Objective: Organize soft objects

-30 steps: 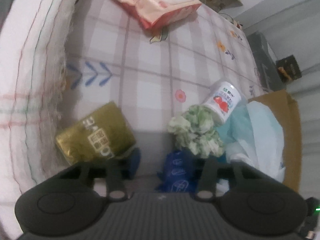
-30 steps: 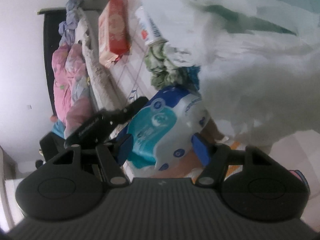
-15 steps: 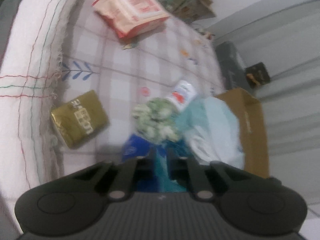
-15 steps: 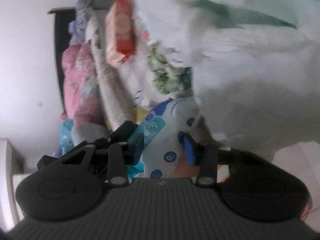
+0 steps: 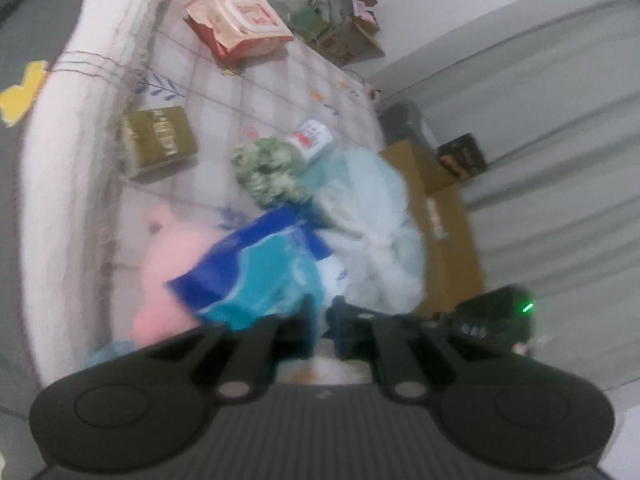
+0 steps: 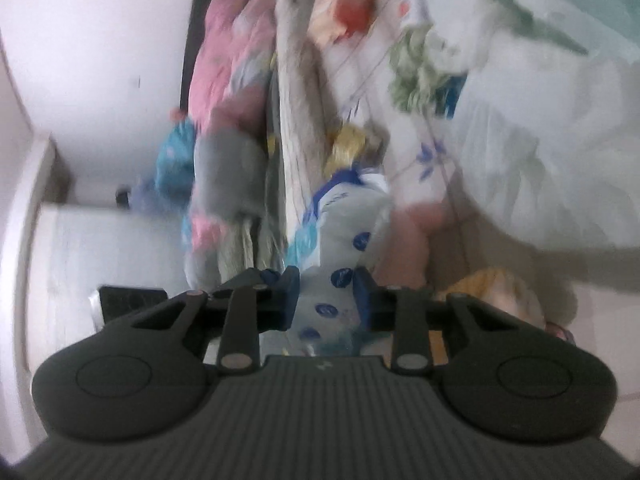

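Above the near edge of the checked pink-and-white bedsheet [image 5: 256,92], the blue-and-teal soft plastic pack [image 5: 256,272] hangs between both tools. The left gripper [image 5: 323,320] has its fingers drawn close together on one edge of that pack, and the right gripper [image 6: 327,292] is clamped across its white, blue-dotted end [image 6: 340,280]. A pink soft item [image 5: 168,260] lies on the sheet just under the pack. Beyond it sit a green-and-white fluffy bundle [image 5: 268,172] touching a small white bottle with a red label [image 5: 312,138], a gold rectangular packet [image 5: 158,140], and a red-and-cream wipes packet [image 5: 240,26] further off. A pale blue-white crumpled plastic bag [image 5: 368,216] fills the brown cardboard box [image 5: 444,224] beside the bed. Both views are motion-blurred.
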Demonstrator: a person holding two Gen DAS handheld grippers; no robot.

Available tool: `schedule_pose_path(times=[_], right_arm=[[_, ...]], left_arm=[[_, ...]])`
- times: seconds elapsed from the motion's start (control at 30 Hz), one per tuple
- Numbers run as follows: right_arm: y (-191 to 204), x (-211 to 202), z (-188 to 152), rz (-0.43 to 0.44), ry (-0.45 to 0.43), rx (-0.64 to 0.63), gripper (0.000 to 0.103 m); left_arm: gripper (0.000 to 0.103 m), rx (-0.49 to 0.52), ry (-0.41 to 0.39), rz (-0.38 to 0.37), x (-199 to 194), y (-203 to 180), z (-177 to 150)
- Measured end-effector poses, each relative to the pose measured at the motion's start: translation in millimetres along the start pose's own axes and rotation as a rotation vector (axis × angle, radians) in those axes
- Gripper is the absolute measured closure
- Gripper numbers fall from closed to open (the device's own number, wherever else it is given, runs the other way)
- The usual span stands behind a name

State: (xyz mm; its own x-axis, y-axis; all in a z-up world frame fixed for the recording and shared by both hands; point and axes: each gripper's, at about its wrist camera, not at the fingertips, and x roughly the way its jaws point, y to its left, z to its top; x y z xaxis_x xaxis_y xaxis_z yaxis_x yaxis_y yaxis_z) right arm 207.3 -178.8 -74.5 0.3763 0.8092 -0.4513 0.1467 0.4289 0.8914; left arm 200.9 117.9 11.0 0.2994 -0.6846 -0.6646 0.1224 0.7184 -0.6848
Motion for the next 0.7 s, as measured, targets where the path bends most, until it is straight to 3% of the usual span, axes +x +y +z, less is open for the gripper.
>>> schedule_pose_path(times=[0.27,0.3,0.33,0.37,0.4,0.7], right_arm=[[-32.9,0.6,4.1,-0.099,0.019,0.026,0.073],[-35.7,0.0,5.1,-0.097,0.018,0.034,0.073],[-39.8,-3.0,2.1,-0.094,0.016,0.039,0.073],[-43.0,-3.2,0.7,-0.089,0.010,0.044,0.073],[-45.8,-3.8,1.2,-0.081,0.005,0.056,0.073],[-67.6,0.7,-5.6,-0.016,-0.006,0.198,0.059]], left_arm=[[0.082,0.146,-0.166,0.132,-19.2,-9.8,-13.8],[0.079,0.166,-0.177,0.145,-20.5,-12.1,-10.6],[0.070,0.182,-0.181,0.151,-20.2,-14.3,-7.0],[0.059,0.191,-0.180,0.152,-18.2,-15.4,-2.9],[0.056,0.200,-0.168,0.151,-14.6,-16.6,0.1],[0.052,0.181,-0.022,0.207,40.9,-5.3,31.8]])
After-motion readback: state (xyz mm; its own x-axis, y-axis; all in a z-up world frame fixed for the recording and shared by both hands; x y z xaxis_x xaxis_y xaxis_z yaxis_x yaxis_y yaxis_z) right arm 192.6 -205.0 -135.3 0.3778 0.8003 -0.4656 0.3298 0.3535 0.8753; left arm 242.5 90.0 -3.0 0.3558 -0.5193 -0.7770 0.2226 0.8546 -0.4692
